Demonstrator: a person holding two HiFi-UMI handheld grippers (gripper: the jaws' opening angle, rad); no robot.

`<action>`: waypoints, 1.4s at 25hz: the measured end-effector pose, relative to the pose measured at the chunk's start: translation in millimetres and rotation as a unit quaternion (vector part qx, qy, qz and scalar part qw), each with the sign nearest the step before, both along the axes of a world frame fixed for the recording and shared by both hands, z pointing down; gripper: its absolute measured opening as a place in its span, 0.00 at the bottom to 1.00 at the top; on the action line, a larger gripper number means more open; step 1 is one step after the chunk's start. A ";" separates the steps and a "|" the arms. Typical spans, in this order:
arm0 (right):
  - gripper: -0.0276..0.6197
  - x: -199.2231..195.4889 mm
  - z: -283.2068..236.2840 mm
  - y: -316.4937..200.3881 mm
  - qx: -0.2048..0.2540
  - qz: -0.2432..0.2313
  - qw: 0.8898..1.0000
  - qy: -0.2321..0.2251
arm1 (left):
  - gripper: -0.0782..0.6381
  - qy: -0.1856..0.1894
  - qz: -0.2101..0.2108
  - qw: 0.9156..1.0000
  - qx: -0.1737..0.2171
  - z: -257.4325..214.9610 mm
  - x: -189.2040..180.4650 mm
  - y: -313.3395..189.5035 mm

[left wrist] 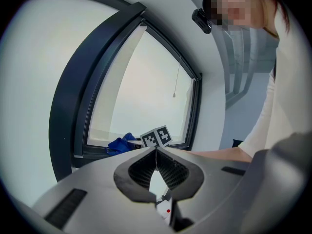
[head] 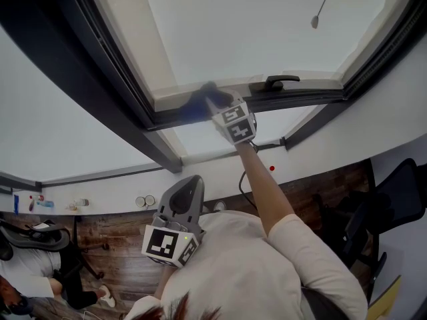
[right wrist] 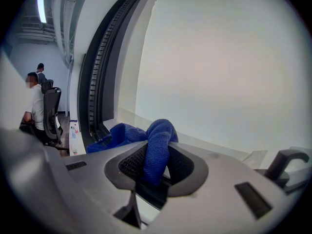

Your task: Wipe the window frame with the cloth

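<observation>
A blue cloth (head: 198,103) lies bunched on the lower rail of the dark window frame (head: 127,79), and my right gripper (head: 212,105) is shut on it. In the right gripper view a fold of the cloth (right wrist: 160,135) is pinched between the pads of the right gripper (right wrist: 157,155), and the rest trails left onto the pale sill beside the black track (right wrist: 95,82). My left gripper (head: 192,181) is held low near my chest, away from the window. Its jaws (left wrist: 156,152) meet at the tips with nothing between them. From there the cloth (left wrist: 121,144) shows on the rail.
A black window handle (head: 281,81) sits on the rail right of the right gripper. A blind cord pull (head: 314,22) hangs before the pane. A seated person (head: 23,265) and chair are at lower left, an office chair (head: 393,195) at right. Small bottles (head: 40,203) stand on a ledge.
</observation>
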State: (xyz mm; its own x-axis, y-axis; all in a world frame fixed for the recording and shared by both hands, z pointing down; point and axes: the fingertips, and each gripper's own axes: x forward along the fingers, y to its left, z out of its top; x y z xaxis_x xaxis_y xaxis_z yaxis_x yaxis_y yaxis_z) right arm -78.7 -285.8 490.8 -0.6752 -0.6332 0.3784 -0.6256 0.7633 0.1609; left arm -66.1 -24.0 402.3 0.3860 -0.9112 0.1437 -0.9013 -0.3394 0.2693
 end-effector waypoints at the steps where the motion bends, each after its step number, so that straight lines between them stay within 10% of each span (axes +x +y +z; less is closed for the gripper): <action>1: 0.22 1.4 -0.3 -0.5 0.000 0.001 1.000 0.001 | 0.12 -0.001 0.000 1.000 0.000 0.1 0.6 0.2; 35: 0.22 55.8 0.3 -18.3 0.011 0.039 0.999 0.010 | 0.12 0.003 0.012 1.000 0.002 -0.4 13.5 -9.2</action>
